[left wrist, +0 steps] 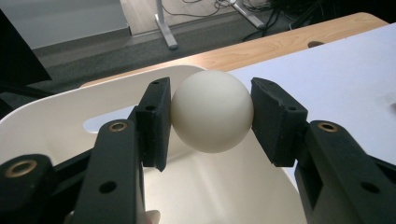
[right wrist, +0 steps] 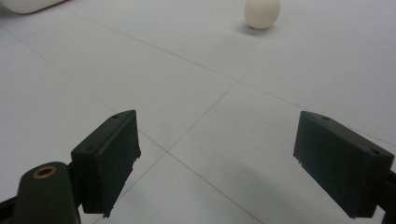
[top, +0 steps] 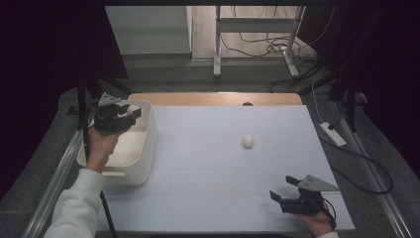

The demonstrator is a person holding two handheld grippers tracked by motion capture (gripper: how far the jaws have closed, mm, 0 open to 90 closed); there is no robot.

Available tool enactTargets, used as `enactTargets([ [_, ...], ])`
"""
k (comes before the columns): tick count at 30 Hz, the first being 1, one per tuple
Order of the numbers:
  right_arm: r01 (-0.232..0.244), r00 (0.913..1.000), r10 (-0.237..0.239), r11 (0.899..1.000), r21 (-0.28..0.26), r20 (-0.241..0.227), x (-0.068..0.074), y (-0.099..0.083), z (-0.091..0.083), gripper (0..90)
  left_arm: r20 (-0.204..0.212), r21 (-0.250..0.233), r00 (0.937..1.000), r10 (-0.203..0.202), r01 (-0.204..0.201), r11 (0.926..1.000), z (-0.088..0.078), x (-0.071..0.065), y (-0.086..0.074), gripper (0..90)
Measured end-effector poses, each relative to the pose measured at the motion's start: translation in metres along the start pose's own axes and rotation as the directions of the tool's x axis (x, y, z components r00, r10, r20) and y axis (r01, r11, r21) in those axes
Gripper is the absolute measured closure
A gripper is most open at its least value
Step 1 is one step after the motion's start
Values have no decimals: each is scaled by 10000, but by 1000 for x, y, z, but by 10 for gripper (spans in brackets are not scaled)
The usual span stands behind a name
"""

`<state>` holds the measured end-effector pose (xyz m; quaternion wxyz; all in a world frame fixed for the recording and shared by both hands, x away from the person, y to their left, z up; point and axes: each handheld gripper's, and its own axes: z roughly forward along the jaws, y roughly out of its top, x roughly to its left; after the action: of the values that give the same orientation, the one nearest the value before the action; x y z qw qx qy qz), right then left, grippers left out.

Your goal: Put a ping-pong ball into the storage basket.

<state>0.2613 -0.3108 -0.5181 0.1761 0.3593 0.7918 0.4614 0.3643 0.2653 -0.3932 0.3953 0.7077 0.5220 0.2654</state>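
A cream ball (left wrist: 212, 112) is clamped between the two black pads of my left gripper (left wrist: 210, 119), which is shut on it. In the high view that left gripper (top: 130, 112) hangs over the far part of a white bin (top: 143, 158) at the table's left, the ball (top: 132, 109) at its tip. A second cream ball (top: 248, 141) lies loose on the white table top, right of centre; the right gripper view has this ball (right wrist: 262, 13) far ahead. My right gripper (top: 281, 189) stands open and empty near the front right edge, its jaws (right wrist: 219, 163) wide apart above the bare surface.
The bin's inside (left wrist: 219, 196) looks bare below the held ball. A wooden strip (top: 213, 99) runs along the table's far edge. Metal rails (top: 54, 183) flank the table, and cables (top: 356, 158) lie on the floor to the right.
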Motion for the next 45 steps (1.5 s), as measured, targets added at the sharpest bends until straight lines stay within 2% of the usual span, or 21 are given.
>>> enactTargets([
  [12,2,10000,-2,10000,13,-5,0,0,0,142,-132,744,9998,-177,186,9971,17,8,-2,505],
  [23,5,10000,-5,10000,18,-6,0,0,0,142,-237,1117,9992,-311,336,9932,26,12,-5,504],
  [36,-1,10000,1,10000,15,1,0,0,0,142,-248,914,9994,-251,273,9954,22,11,-5,501],
  [40,1,10000,-1,10000,38,9,0,0,0,142,-207,725,9995,-246,261,9970,20,11,-5,493],
  [45,5,10000,-5,10000,56,-11,0,-1,1,142,-207,570,9992,-350,361,9977,17,9,-4,357],
])
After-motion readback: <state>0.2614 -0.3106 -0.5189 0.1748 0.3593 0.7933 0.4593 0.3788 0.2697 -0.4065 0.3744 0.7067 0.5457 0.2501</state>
